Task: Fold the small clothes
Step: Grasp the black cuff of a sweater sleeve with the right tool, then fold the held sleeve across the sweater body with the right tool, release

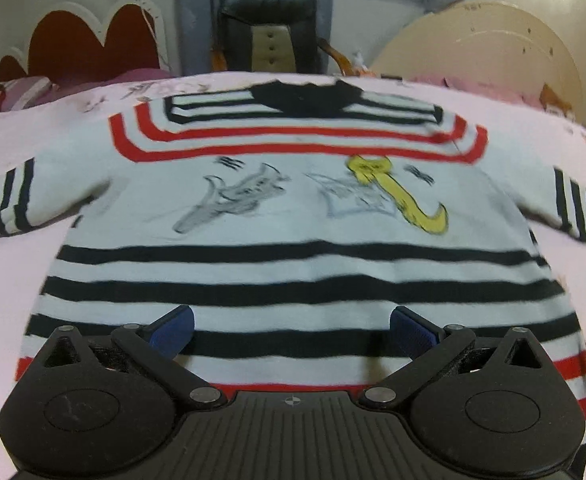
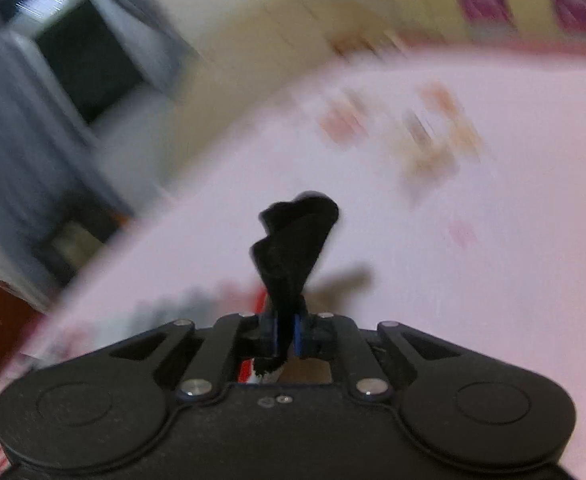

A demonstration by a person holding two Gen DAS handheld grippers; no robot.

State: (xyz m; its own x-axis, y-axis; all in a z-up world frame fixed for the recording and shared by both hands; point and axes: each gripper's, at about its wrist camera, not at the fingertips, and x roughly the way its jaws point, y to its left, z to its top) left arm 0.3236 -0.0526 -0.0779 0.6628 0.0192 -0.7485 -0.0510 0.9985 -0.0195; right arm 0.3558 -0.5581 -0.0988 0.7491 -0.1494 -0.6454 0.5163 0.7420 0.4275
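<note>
Meanwhile, a black fold of the striped sweater [image 1: 293, 216] is pinched by the right gripper [image 2: 286, 336], while the left gripper [image 1: 292, 330] is held wide above its hem.

A bed [image 1: 9, 280] covered by a pale pink sheet [image 2: 473, 280] printed with faint floral motifs is seen in both wrist views. A small striped sweater [image 1: 293, 216] is spread flat on it, collar toward twelve o'clock, hem toward six, sleeves stretched toward nine and three. A purple striped pillow [image 1: 21, 92] is laid at the bed's far edge, toward ten o'clock. The right wrist view is blurred.
</note>
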